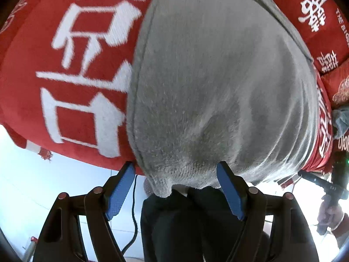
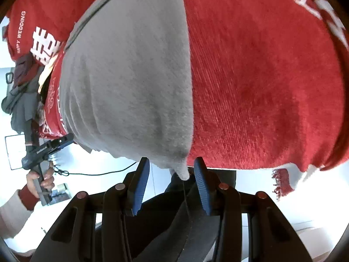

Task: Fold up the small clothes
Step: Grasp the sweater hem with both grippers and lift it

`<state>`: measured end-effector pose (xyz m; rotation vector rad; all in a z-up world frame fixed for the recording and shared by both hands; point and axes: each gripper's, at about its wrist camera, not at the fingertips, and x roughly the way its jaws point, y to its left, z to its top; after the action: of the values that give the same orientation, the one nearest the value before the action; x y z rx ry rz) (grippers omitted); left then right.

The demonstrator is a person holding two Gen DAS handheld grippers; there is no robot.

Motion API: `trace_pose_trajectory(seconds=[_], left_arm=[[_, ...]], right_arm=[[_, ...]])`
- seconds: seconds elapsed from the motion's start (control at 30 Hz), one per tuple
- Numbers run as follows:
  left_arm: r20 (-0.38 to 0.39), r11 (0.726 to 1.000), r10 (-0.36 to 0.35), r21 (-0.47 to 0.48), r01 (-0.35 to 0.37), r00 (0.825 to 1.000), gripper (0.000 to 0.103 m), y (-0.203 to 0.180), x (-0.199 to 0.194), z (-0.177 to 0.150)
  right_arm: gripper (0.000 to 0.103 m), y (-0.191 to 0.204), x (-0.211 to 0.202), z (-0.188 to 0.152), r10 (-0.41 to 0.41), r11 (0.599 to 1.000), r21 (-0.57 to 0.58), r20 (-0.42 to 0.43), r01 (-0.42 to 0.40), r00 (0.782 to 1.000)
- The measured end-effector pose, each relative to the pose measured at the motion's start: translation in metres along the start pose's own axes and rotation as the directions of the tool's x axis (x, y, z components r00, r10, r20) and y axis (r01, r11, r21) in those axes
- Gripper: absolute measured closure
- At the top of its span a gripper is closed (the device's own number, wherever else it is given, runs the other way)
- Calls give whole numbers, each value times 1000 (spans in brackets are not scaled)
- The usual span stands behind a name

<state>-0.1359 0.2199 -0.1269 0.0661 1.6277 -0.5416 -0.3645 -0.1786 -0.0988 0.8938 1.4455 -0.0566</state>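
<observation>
Grey fleece garment (image 1: 218, 83) fills the middle of the left wrist view, soft and napped, with a stitched seam curving down its left edge and fine ripples toward the right. It lies on a red towel-like cloth (image 1: 32, 69) woven with big white characters. At the bottom, the left gripper (image 1: 176, 187) stands spread, its 2 blue ribbed pads (image 1: 121, 193) apart on either side of a puckered lower corner of the garment, not pressing it. Dark trousers (image 1: 185, 222) show below. At the far right edge the other tool and a hand (image 1: 329, 216) are small and partly cut off.

In the right wrist view the same garment (image 2: 126, 83) tapers to a pointed corner at bottom centre, beside coarse, ribbed red cloth (image 2: 261, 87) with a frayed tassel at lower right. The right gripper (image 2: 172, 185) is partly spread, the corner tip hanging between its pads without clear contact. At left, a hand (image 2: 40, 180) grips the other tool's handle; the clutter behind it is hard to make out.
</observation>
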Motion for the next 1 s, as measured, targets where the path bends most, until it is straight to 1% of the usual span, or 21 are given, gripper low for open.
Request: trace_pose_trajectory(seconds=[0.13, 0.17, 0.27, 0.3, 0.33, 0.5, 0.53, 0.57, 0.6, 0.63, 0.67, 0.7, 0.77, 0.8, 0.9, 0.97, 1.0], left_arm=[[-13, 999, -4, 37, 4, 1000, 25, -1, 10, -5], [-13, 999, -8, 38, 8, 1000, 25, -2, 11, -8], [-25, 998, -55, 16, 56, 998, 25, 0, 15, -12], [-28, 996, -85, 10, 85, 996, 25, 0, 17, -14], [-23, 995, -98, 16, 98, 995, 25, -4, 17, -15], [-6, 995, -93, 38, 93, 996, 25, -14, 17, -24], [-2, 995, -93, 35, 93, 996, 29, -14, 15, -23], [2, 995, -94, 30, 93, 996, 35, -15, 11, -24], [1, 996, -88, 26, 88, 996, 55, -16, 10, -25], [-9, 996, -89, 27, 89, 996, 83, -18, 11, -24], [-36, 993, -114, 39, 115, 993, 92, -19, 12, -25], [-38, 991, -118, 57, 120, 992, 92, -21, 10, -25], [-43, 987, -123, 96, 127, 992, 92, -27, 6, -20], [-39, 984, -141, 107, 144, 989, 92, -29, 0, -19], [-3, 972, -214, 99, 214, 977, 92, -32, -24, -14], [20, 966, -245, 96, 242, 969, 92, -33, -38, -9], [37, 962, -259, 95, 255, 965, 92, -34, -49, -6]], right_arm=[[56, -6, 18, 5, 66, 998, 14, -30, -66, 997], [55, -5, 22, 5, 83, 997, 5, -41, -83, 996], [55, 3, 32, 3, 102, 994, -29, -65, -104, 993], [55, 5, 35, 3, 113, 993, -33, -70, -116, 991], [55, 6, 37, 3, 129, 991, -33, -72, -132, 989], [55, 16, 48, 8, 213, 976, -35, -76, -216, 974], [55, 16, 53, 9, 224, 974, -22, -85, -227, 971], [55, 19, 57, 10, 230, 973, -10, -90, -232, 969], [55, 19, 59, 11, 238, 971, 7, -91, -239, 967], [59, 21, 61, 11, 244, 970, 26, -86, -242, 966], [82, 20, 61, 10, 251, 967, 55, -80, -248, 965], [93, 17, 61, 9, 272, 959, 102, -68, -264, 960], [93, 14, 59, 6, 319, 936, 172, -34, -309, 947], [93, 15, 57, 4, 343, 924, 186, -19, -334, 939], [93, 24, 45, -1, 413, 889, 207, 22, -408, 910], [93, 32, 35, -2, 463, 861, 208, 58, -464, 884], [93, 38, 27, -1, 490, 844, 202, 84, -496, 868]])
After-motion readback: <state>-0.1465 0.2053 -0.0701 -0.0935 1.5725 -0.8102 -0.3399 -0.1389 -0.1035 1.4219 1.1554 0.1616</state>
